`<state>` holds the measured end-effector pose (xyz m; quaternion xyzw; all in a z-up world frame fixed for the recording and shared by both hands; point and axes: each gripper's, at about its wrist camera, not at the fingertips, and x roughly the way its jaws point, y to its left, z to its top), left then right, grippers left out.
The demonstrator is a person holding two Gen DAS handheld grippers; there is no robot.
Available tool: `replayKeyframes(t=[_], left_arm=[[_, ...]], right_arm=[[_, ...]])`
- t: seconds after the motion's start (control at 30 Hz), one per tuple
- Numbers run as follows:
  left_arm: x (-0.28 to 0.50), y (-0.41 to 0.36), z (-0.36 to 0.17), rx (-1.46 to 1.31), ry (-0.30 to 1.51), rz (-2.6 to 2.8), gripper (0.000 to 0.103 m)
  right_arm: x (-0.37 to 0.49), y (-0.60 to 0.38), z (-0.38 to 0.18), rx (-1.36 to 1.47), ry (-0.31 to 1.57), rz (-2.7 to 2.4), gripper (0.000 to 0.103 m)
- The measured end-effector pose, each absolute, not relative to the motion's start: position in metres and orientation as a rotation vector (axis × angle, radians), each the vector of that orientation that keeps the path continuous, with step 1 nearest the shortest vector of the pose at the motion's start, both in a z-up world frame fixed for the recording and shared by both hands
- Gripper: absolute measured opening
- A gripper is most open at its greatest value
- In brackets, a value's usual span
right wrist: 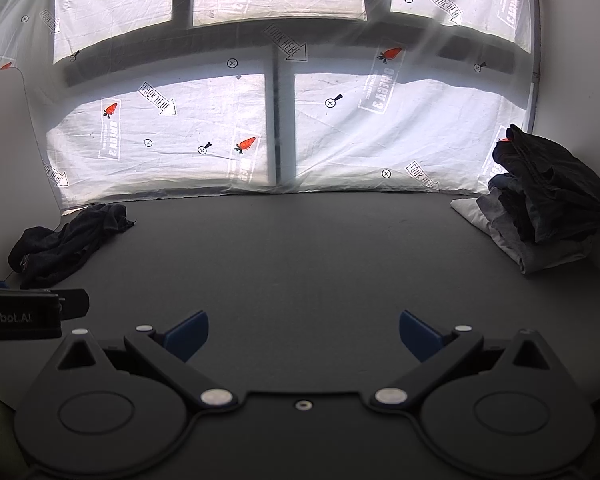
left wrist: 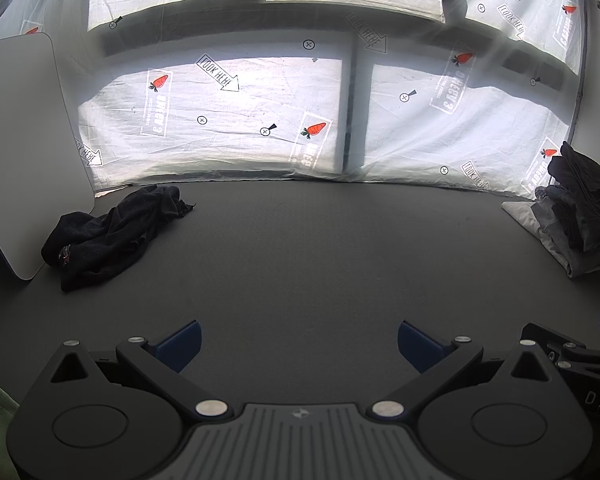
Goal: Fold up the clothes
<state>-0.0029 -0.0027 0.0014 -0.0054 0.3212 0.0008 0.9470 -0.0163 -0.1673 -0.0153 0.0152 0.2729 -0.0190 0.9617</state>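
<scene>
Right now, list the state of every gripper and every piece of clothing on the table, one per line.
left gripper: open, empty, above bare table.
right gripper: open, empty.
dark garment: crumpled, unfolded, far left beside the white board.
clothes stack: piled far right, dark pieces over grey and white ones.
grey table: middle bare.

You're at a staged recording bench — a grey mat (left wrist: 300, 248), with a marker-printed sheet (left wrist: 228, 120) over the windows at 12 o'clock.
</scene>
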Motion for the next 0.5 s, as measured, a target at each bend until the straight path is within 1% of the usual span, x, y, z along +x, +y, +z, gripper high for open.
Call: replayKeyframes(t=[0.17, 0.33, 0.5], left_arm=[[-0.004, 0.000, -0.001, 0.011, 0.667, 0.005, 0.103], [0.007, -0.006, -0.018, -0.007, 0.745, -0.003, 0.103], [0.022, -0.020, -0.027, -0.030, 0.777, -0.008, 0.103]], right_arm=[[-0.018, -0.179, -0.022, 0.056, 0.562, -0.085, 0.103], [-0.020, -0.190, -0.029, 0.081, 0.571, -0.131, 0.103], [-0.008, -0.208, -0.038, 0.081, 0.589, -0.175, 0.103]])
